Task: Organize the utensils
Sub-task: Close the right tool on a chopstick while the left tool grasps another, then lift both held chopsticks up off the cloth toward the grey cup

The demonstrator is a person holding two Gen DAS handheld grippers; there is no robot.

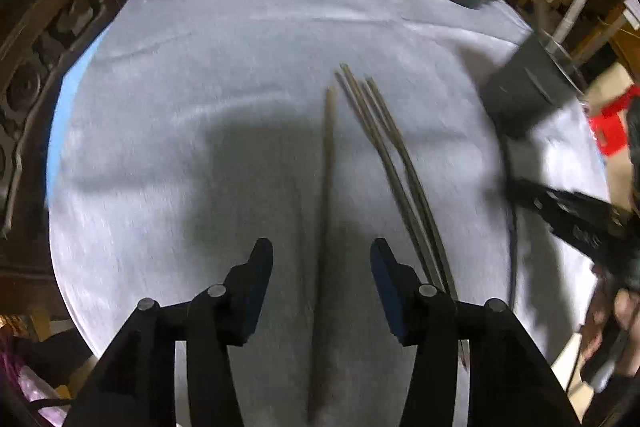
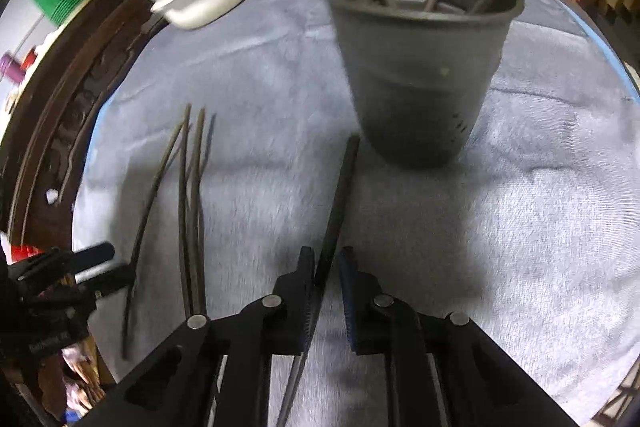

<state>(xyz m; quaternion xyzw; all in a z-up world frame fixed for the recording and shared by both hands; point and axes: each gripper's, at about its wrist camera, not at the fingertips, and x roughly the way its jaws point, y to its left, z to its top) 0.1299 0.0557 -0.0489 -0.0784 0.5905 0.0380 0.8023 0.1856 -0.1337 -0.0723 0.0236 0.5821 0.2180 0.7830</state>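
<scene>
the left hand-held gripper [image 1: 322, 267] hangs spread over a single dark chopstick [image 1: 329, 155] lying on the grey cloth-covered tabletop [image 1: 200, 75], beside a bundle of loose chopsticks [image 1: 384, 147]. the right hand-held gripper [image 2: 325, 269] pinches a thin dark chopstick [image 2: 340, 195] near the grey plastic utensil cup [image 2: 420, 67].

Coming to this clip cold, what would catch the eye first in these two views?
Probably the grey cup standing on the cloth with chopsticks leaning in it, right ahead of the right gripper, which holds one dark chopstick. Next, the loose chopsticks lying on the cloth before the open left gripper.
</scene>
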